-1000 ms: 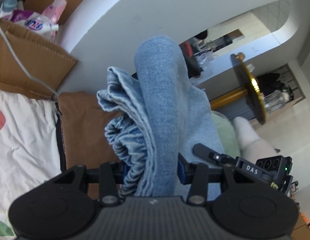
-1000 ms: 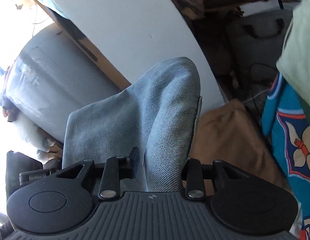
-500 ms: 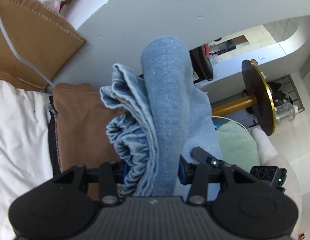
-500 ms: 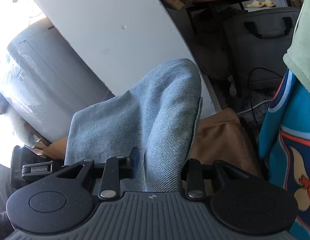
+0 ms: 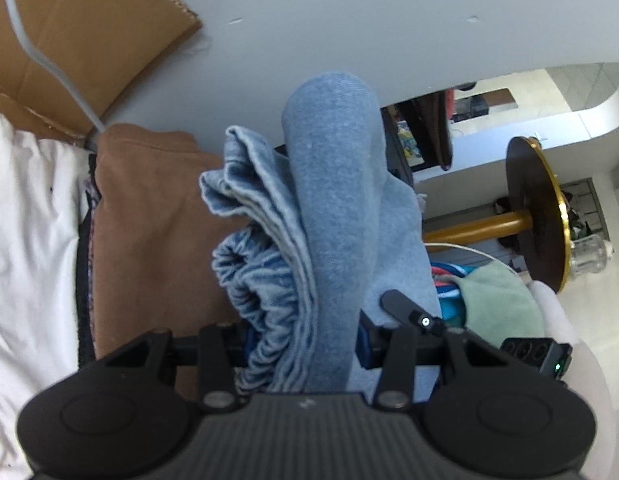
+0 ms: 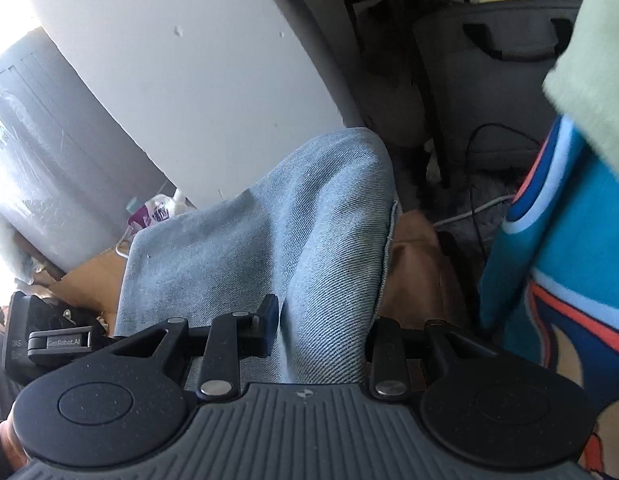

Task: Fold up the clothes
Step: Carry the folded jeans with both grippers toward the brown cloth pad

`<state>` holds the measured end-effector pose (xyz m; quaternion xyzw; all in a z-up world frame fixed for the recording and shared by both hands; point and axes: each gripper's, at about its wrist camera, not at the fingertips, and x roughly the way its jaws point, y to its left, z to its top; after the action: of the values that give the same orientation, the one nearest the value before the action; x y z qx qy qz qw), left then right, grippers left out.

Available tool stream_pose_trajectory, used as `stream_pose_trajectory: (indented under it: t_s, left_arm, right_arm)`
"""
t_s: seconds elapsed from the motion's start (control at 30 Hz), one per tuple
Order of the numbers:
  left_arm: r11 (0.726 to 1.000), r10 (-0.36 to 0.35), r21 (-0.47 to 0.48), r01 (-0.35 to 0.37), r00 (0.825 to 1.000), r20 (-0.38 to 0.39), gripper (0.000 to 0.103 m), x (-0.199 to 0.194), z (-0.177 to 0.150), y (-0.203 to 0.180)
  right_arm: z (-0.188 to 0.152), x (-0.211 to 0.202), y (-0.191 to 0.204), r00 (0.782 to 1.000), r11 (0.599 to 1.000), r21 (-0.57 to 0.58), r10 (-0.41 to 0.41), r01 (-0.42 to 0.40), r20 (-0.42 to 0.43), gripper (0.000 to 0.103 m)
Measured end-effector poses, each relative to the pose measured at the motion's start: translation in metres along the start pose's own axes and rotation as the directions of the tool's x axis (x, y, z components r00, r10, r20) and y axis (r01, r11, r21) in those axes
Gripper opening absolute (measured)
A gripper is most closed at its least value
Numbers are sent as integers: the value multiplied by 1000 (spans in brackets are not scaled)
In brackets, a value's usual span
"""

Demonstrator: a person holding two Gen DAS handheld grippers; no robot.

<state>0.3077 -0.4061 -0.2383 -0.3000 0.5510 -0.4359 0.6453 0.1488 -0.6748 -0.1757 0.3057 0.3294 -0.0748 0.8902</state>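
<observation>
A light blue denim garment (image 5: 329, 208) is held up between both grippers, folded over into a thick roll. In the left wrist view its gathered elastic waistband (image 5: 253, 284) bunches on the left side, and my left gripper (image 5: 305, 340) is shut on the folded layers. In the right wrist view the same denim (image 6: 309, 240) drapes over the jaws as a smooth fold, with my right gripper (image 6: 321, 332) shut on it. The fingertips of both are hidden under cloth. The left gripper's body (image 6: 41, 340) shows at the lower left of the right wrist view.
A brown cloth (image 5: 149, 232) lies below the denim beside a white sheet (image 5: 29, 240). A cardboard box (image 5: 89, 20) and white wall (image 5: 349, 20) stand behind. A blue patterned cloth (image 6: 549, 260), green cloth (image 6: 589, 60), grey bag (image 6: 489, 80) and a gold-rimmed round table (image 5: 537, 216) lie to the right.
Both grippers have sunk toward the brown cloth with the denim still clamped. The wall and cardboard box have slid upward in view. The grips look the same.
</observation>
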Motion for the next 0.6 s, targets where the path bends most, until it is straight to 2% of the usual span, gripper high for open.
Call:
stream_pose_trajectory:
  t_s: [0.2,0.43,0.47,0.53,0.6]
  left_arm:
    - [999,38,-15,-38,999,-5,47,5,11,14]
    - [993,120,-9,-120,993,-9,48,24,19,32]
    - [991,136,-14,-137,991,-13,51,26,19,35]
    - [974,224,-38,-224,974,-27,56,28,22,39]
    - [963,265,-47,-266,964,-26,59,23,25,39]
  right_arm:
    - [-3,23,-13,1000,997,69,19,-18,-13,33]
    - [-13,55,-17,998,998,33,-44,46,-49,31]
    - [-16,60,-18,997,998,27,-54,56,-56,31]
    - [-17,62,-16,997,998,20,-60,61,-54,31]
    - [-18,64,-14,997,998,12,-64,65,-51,31]
